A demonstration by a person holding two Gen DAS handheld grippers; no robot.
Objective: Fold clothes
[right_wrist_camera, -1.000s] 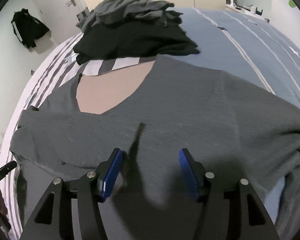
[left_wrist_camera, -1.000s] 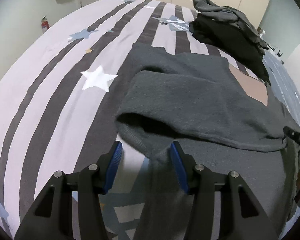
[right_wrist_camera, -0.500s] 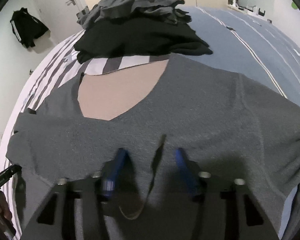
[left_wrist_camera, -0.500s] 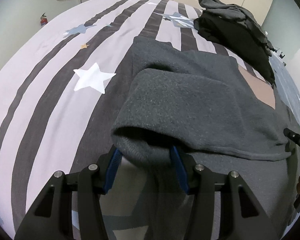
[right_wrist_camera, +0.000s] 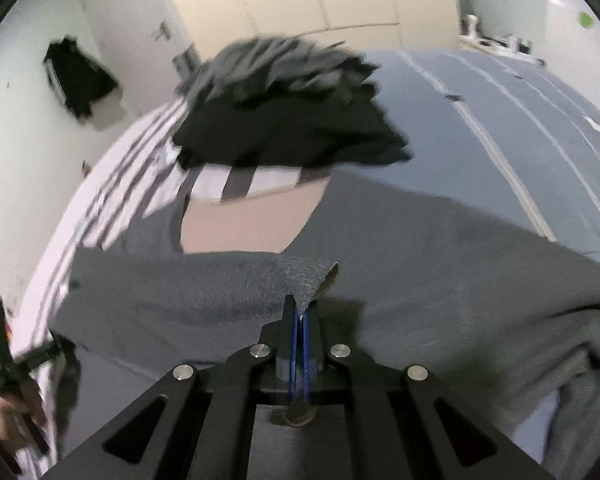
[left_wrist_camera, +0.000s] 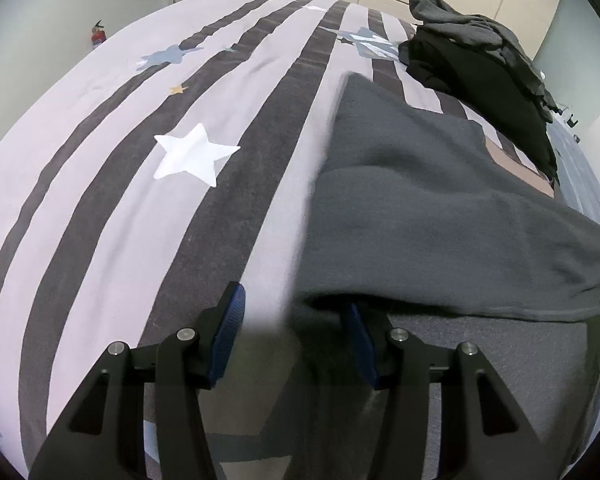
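A grey sweater [right_wrist_camera: 440,264] lies spread on the striped bed [left_wrist_camera: 140,200], near a dark clothes pile [right_wrist_camera: 284,120]. The right gripper [right_wrist_camera: 299,316] has its jaws clamped on a pinch of the sweater's fabric. The left gripper [left_wrist_camera: 296,320] stands half open at a folded sleeve [left_wrist_camera: 440,232], one finger hidden beneath it.

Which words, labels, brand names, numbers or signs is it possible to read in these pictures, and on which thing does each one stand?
None can be read.
The grey sweater shows no print or label.
The striped bedcover bears only star shapes, no letters.
The red extinguisher by the wall is too small to read.
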